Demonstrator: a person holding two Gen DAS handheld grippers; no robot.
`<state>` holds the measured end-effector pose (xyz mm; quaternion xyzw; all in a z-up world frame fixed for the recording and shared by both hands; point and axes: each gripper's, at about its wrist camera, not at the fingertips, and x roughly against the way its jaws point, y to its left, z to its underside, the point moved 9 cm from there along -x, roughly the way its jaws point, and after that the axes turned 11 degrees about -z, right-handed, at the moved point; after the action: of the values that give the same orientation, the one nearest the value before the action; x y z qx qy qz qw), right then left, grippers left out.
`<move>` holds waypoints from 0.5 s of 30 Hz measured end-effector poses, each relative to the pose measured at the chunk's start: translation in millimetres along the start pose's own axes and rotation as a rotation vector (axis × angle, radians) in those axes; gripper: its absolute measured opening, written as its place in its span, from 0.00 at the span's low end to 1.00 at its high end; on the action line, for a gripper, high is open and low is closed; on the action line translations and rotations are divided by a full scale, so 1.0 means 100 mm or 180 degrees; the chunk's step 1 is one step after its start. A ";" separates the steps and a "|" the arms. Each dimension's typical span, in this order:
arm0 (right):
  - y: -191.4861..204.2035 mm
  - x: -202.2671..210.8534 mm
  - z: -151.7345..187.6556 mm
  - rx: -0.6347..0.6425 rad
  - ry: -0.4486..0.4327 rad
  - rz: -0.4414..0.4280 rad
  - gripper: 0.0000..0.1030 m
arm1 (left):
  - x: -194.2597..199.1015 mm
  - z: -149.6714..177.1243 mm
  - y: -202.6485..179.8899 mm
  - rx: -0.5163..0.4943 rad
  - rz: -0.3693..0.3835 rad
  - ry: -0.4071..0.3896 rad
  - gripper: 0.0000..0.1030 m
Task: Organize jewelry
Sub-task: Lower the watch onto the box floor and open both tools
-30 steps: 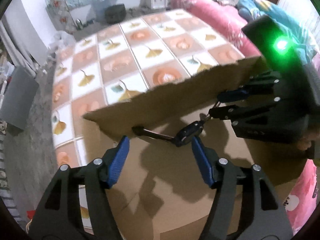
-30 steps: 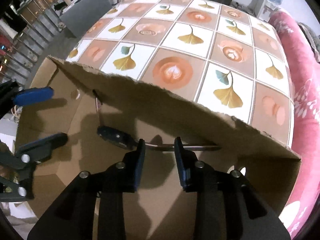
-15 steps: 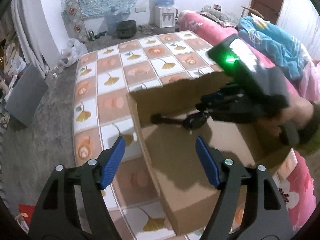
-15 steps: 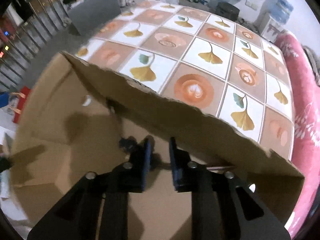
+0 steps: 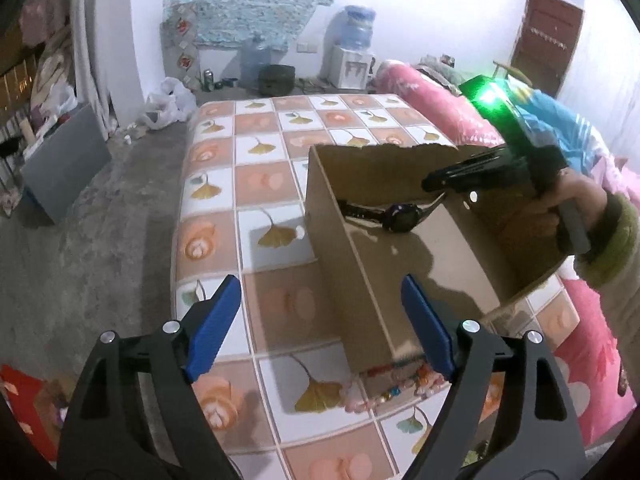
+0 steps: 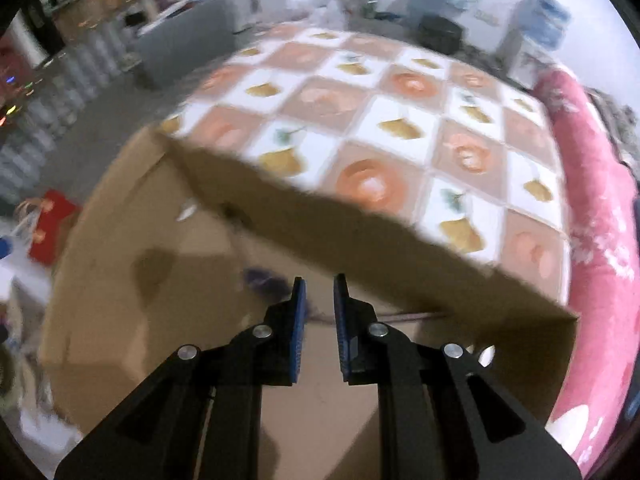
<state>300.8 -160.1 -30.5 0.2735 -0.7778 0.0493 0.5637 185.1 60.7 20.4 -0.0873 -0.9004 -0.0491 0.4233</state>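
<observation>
1. Two grippers are in play over a cardboard box (image 5: 400,280) set on a patterned tabletop (image 5: 264,184).
2. The left gripper (image 5: 320,324) is seen with its jaws spreading wide and nothing between them, poised at the near corner of the box.
3. The right gripper (image 5: 434,182) is shown nearly closed, its pads pinched on one strap of a watch (image 5: 396,216); in the right wrist view the strap is seen only as a blurred thin line across the narrow gap between the pads.
4. The watch is held up inside the box, close to the back wall, its dark face and free strap hanging toward the left wall.
5. Some small beaded pieces (image 5: 400,384) are glimpsed on the tabletop just outside the near wall of the box, though they are too blurred to be named.
6. The step in hand is judged to be the laying of the watch in the box.
7. A good finish would be had by lowering it until the free strap rests on the box floor before the pinch is eased, so that it is laid flat rather than dropped.
8. The box walls should be kept clear of the gripper, since light cardboard could be nudged.
</observation>
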 end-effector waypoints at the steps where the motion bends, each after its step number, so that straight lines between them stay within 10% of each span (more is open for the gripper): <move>1: 0.07 -0.03 0.03 0.0109 0.0058 0.0022 0.14 | 0.00 0.05 0.01 0.0012 0.0010 0.0007 0.78; 8: -0.05 -0.46 0.03 0.0122 0.0267 0.0381 0.11 | -0.04 0.36 -0.04 0.0037 0.0067 0.0036 0.80; 15: -0.13 -0.57 0.00 -0.0233 0.0305 0.0108 0.07 | 0.01 0.55 -0.07 -0.0068 0.0032 -0.0074 0.82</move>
<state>319.1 -150.1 -85.0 0.2367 -0.7557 0.0433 0.6090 141.5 63.0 -13.8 -0.0970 -0.9043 -0.0556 0.4121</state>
